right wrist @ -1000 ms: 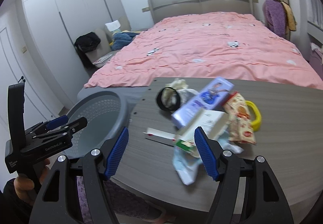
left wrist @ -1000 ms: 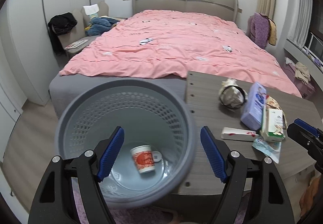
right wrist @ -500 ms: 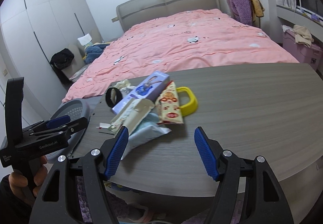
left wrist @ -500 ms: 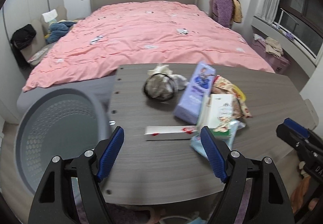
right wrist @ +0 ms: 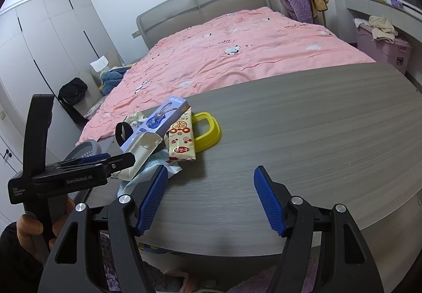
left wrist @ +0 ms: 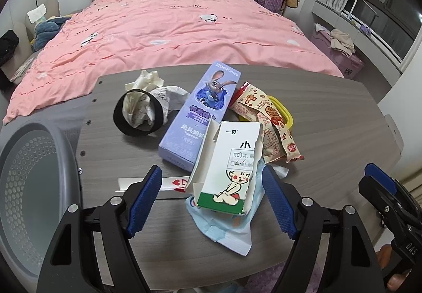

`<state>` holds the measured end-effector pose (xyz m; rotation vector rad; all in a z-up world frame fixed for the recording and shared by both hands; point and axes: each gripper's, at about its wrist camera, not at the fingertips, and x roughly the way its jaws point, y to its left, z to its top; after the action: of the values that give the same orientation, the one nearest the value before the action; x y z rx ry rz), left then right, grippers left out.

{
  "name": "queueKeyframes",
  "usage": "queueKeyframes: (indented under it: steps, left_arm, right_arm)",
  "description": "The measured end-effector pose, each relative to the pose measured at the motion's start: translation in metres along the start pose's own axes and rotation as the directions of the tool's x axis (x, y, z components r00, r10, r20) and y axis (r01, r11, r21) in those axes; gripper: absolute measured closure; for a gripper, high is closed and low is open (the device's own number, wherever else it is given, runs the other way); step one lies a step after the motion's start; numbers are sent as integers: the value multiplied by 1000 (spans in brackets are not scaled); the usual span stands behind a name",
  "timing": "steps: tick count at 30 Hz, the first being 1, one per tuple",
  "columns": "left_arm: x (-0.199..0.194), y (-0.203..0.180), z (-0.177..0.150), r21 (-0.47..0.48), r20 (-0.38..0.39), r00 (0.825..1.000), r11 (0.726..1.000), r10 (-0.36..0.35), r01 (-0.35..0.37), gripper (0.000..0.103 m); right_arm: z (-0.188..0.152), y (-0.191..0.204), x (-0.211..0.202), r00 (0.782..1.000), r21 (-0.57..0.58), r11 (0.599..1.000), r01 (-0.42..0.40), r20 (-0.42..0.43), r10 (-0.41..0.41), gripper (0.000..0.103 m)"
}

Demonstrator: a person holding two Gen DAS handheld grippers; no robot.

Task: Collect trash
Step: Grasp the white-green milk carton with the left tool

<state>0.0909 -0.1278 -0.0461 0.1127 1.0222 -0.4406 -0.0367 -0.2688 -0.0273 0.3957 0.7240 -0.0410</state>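
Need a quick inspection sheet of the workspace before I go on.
Surface: grey wood table, right half bare.
Job's things: white carton, purple box, snack wrappers, crumpled paper, blue pouch, grey bin at the table's left edge.
Clutter: yellow ring, black band.
Grippers: left claw open at the carton; right claw open, over bare table.
Cables: nothing seen.
Surroundings: pink bed, wardrobes.

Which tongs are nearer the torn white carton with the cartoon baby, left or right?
Left. The left tongs, open, sit right at the torn white carton, its near end between their tips. The right tongs, also open, hang over bare table to the carton's right.
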Motion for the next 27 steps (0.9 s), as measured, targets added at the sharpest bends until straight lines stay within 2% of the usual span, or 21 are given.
queueKeyframes:
  steps: [11, 12, 14, 18, 20, 27]
  left_arm:
    - [17, 4, 5, -13, -36, 999, 1000, -20, 20, 30]
    - [18, 4, 5, -17, -38, 999, 1000, -25, 25, 32]
    - [19, 5, 4, -20, -47, 998, 999, -41, 40, 44]
    - [19, 5, 4, -17, -41, 998, 999, -52, 52, 52]
    - [18, 5, 5, -15, -37, 997, 998, -61, 60, 61]
    - [8, 7, 3, -17, -5, 998, 998, -62, 62, 61]
  right_arm:
    - [2, -6, 2, 1000, 11, 1000, -11, -5, 11, 37]
    - [1, -5, 3, 1000, 10, 1000, -12, -6, 12, 37]
    - [1, -5, 3, 1000, 9, 1000, -12, -7, 12, 37]
    - [1, -4, 4, 1000, 6, 1000, -11, -8, 11, 37]
    - [1, -5, 4, 1000, 4, 1000, -12, -11, 13, 37]
    - [3, 2, 8, 1000, -15, 1000, -12, -23, 12, 37]
